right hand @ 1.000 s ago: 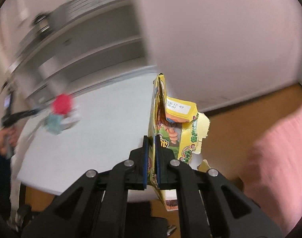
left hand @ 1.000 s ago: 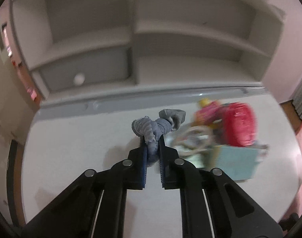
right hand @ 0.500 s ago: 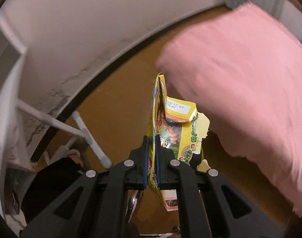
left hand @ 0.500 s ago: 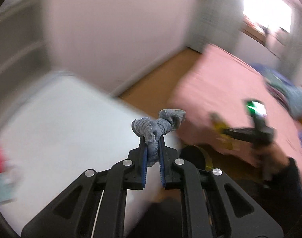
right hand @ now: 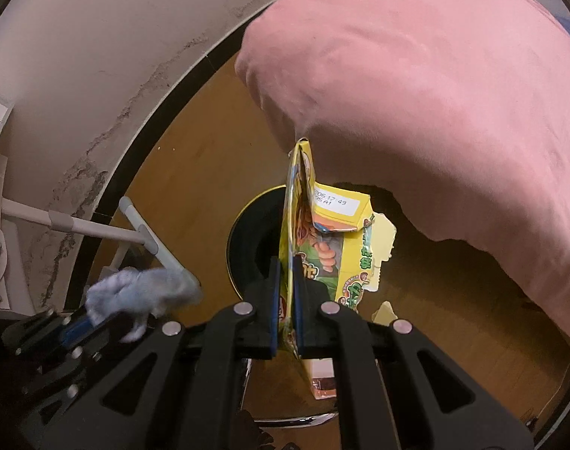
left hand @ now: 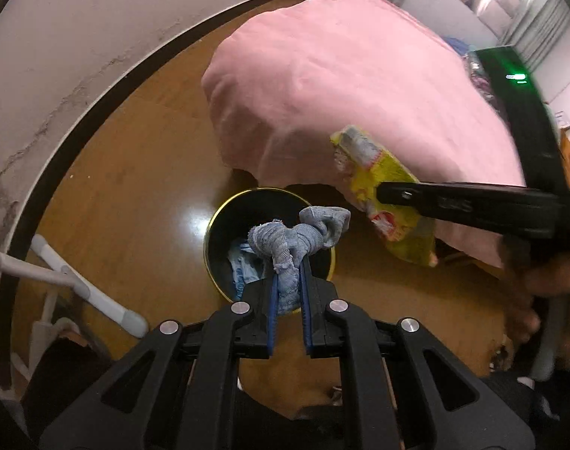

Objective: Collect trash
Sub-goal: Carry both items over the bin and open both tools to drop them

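Observation:
My left gripper [left hand: 287, 262] is shut on a knotted grey-blue rag [left hand: 296, 238] and holds it above a round black bin with a gold rim [left hand: 225, 217] on the wooden floor. Light blue trash [left hand: 241, 266] lies inside the bin. My right gripper [right hand: 286, 262] is shut on a flattened yellow carton [right hand: 322, 232] and holds it upright over the same bin [right hand: 247, 232]. The carton [left hand: 386, 195] and the right gripper's arm also show at the right of the left wrist view. The rag [right hand: 138, 288] shows blurred at the left of the right wrist view.
A bed with a pink cover [left hand: 352, 82] overhangs the floor just behind the bin. A white metal frame leg [left hand: 78, 285] stands at the left. A pale cracked wall with a dark skirting [left hand: 60, 56] curves around the back left.
Both grippers have swung away from the white table and shelves, down toward the floor. The bin has come into view under both, with the rag and carton still held.

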`<move>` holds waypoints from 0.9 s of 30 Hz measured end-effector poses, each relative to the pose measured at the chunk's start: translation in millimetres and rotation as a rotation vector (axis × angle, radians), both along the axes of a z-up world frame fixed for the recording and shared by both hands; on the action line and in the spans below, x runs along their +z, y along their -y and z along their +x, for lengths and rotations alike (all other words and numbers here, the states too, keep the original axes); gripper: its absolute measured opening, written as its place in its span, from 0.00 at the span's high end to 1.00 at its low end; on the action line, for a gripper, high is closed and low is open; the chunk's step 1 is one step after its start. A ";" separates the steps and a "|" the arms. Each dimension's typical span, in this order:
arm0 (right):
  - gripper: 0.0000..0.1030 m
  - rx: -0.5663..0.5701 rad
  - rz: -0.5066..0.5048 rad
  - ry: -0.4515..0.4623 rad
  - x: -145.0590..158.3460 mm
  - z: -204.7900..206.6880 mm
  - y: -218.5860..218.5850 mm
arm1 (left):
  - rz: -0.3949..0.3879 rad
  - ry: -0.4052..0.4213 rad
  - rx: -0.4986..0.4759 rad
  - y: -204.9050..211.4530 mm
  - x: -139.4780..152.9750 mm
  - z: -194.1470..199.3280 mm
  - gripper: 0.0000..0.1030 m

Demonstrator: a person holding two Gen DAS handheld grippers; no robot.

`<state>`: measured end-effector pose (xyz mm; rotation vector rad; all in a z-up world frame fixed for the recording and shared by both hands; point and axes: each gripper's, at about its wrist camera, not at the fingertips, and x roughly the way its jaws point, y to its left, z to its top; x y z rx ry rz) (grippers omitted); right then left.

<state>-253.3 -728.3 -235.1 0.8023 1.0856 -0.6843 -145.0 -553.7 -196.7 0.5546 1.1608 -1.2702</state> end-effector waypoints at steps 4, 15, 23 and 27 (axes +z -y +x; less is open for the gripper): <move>0.93 -0.006 0.015 0.020 -3.7 -3.6 3.0 | 0.020 -0.035 0.002 11.0 -16.0 0.0 0.90; 0.93 0.011 0.028 0.035 -3.3 5.3 2.8 | 0.021 -0.008 0.017 19.8 -18.3 4.9 0.47; 0.93 0.022 0.042 0.031 -6.9 12.2 2.4 | -0.008 0.024 0.047 -0.6 8.6 11.9 0.40; 0.93 0.015 0.033 0.017 -6.5 17.1 4.0 | -0.043 0.048 0.071 -17.8 33.9 17.6 0.33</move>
